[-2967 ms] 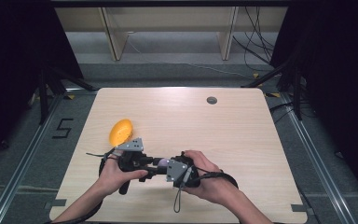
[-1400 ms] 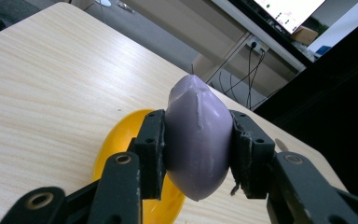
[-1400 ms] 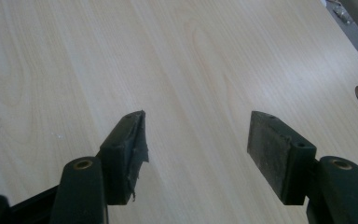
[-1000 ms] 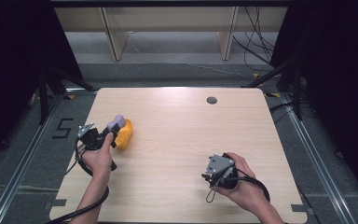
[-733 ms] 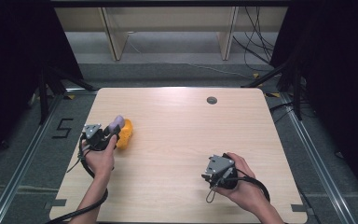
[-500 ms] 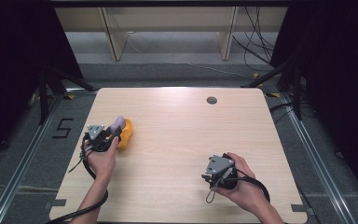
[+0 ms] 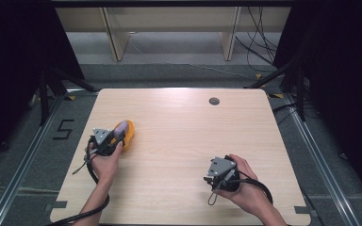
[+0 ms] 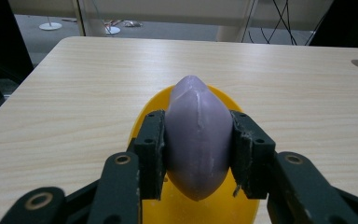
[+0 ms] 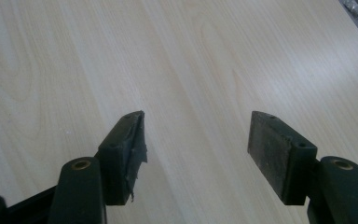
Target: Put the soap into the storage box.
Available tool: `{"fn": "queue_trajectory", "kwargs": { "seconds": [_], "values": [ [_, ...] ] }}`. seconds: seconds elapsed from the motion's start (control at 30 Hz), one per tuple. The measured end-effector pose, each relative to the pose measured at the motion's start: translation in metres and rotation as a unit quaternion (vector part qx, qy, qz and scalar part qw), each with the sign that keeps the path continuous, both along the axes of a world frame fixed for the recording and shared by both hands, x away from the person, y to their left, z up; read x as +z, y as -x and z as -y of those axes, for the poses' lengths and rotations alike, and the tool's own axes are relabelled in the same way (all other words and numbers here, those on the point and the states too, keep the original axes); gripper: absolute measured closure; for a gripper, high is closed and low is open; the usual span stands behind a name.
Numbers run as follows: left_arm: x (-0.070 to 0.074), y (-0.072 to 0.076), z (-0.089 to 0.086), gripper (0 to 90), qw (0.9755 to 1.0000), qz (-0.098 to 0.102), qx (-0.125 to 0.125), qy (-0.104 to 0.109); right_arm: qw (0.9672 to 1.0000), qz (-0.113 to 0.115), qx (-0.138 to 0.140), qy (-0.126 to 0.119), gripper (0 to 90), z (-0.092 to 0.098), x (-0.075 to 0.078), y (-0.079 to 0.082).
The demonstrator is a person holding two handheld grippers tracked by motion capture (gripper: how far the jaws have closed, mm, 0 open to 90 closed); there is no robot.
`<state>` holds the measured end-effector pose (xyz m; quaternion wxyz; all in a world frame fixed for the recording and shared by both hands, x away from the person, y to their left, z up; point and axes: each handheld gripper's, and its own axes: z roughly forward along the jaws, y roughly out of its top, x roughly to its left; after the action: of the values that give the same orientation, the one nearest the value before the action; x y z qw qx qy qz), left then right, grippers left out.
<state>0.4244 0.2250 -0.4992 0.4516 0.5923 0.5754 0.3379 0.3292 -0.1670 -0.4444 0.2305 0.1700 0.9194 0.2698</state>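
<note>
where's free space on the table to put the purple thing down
Bare wood runs across the table from the yellow dish to the right gripper, and back to the grommet. Only the left edge is crowded: left gripper holding the purple piece.

Wooden table (image 7: 179, 141), grey floor (image 7: 19, 155)
</note>
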Motion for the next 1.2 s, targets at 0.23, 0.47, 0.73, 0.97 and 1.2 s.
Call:
{"fn": "queue_trajectory", "kwargs": {
  "seconds": [0.23,0.47,0.73,0.97,1.2],
  "values": [
    [0.001,-0.001,-0.001,58.2,0.9996,-0.024,-0.009,-0.013,1.0000,-0.001,0.004,0.000,37.3,-0.001,0.000,0.000],
    [0.010,0.000,-0.002,50.5,0.9993,-0.021,-0.012,-0.029,1.0000,-0.008,0.003,-0.001,37.1,-0.002,-0.001,0.001],
    [0.031,0.003,-0.006,42.2,0.9992,-0.007,-0.023,-0.033,1.0000,-0.005,-0.004,0.000,36.9,-0.002,-0.001,0.002],
    [0.054,0.007,-0.018,37.5,0.9978,-0.029,-0.055,-0.020,1.0000,-0.003,0.001,0.004,36.8,0.000,-0.001,0.000],
    [0.060,0.025,-0.034,30.5,0.9931,-0.049,-0.099,-0.039,0.9999,-0.006,-0.009,0.002,36.5,0.004,-0.002,-0.001]
  ]
}}
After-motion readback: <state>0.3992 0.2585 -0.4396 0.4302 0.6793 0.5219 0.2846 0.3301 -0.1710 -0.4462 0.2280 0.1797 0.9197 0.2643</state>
